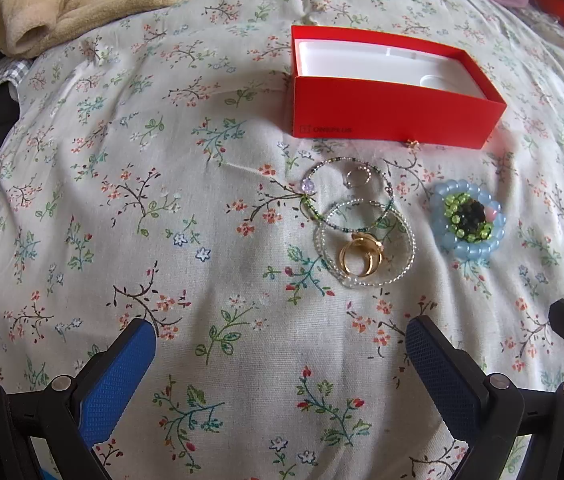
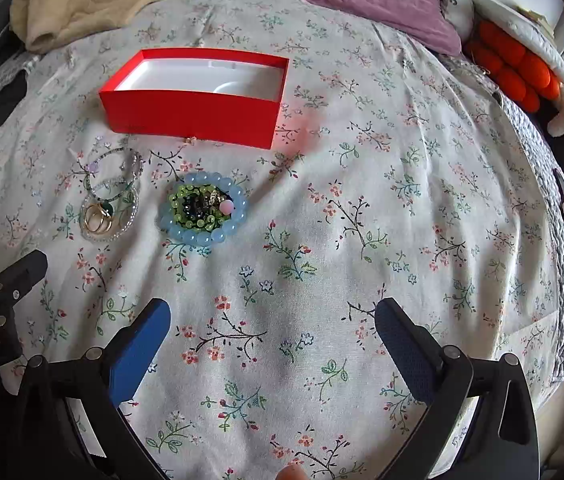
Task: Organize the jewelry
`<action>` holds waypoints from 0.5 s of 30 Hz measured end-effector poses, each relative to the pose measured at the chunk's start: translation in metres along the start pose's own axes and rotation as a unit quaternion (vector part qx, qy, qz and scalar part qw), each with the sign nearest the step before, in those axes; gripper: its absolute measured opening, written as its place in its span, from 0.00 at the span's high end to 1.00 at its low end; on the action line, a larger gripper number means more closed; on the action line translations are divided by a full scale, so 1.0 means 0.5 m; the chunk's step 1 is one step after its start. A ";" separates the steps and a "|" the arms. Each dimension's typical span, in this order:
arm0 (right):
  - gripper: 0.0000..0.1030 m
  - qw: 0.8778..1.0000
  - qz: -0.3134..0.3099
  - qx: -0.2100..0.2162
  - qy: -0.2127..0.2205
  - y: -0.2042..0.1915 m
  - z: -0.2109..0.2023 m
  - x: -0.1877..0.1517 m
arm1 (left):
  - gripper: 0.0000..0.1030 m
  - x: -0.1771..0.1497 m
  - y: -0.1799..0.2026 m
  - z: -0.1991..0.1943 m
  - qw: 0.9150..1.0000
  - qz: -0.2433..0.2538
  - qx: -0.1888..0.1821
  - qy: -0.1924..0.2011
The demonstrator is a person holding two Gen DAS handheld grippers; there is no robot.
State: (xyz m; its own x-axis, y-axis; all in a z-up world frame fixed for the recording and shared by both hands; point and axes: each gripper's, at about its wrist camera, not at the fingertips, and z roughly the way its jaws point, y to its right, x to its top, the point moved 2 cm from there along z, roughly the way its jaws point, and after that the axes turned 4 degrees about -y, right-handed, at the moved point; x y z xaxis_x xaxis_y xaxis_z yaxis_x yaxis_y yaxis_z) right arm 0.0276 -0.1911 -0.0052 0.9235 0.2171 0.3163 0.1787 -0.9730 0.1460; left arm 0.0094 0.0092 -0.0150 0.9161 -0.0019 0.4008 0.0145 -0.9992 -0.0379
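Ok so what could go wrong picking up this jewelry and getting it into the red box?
The gold rings lie inside overlapping thin beaded bracelets, so gripping one may drag the others along. The soft floral bedsheet could bunch between the fingers. A small gold piece against the open red cardboard box is easily overlooked.

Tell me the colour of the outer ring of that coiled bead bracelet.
Pale translucent blue, around green and dark beads; the bead bracelet shows best in the left wrist view.
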 end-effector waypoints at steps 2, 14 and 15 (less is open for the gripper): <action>0.00 1.000 -0.001 0.000 0.000 -0.001 0.000 0.000 | 0.01 0.000 0.000 0.000 1.000 0.000 0.000 0.000; 0.00 1.000 0.000 0.001 0.001 0.002 0.000 -0.001 | 0.01 0.002 -0.001 0.003 1.000 -0.001 0.006 0.001; 0.00 1.000 0.000 0.001 0.000 0.002 0.001 -0.001 | 0.01 0.002 0.000 0.003 1.000 0.000 0.007 0.001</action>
State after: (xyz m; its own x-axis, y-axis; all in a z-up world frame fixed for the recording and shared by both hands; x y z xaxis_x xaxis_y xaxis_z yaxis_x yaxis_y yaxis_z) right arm 0.0274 -0.1920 -0.0055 0.9236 0.2168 0.3162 0.1791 -0.9732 0.1439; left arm 0.0106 0.0094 -0.0158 0.9153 -0.0017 0.4028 0.0201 -0.9986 -0.0499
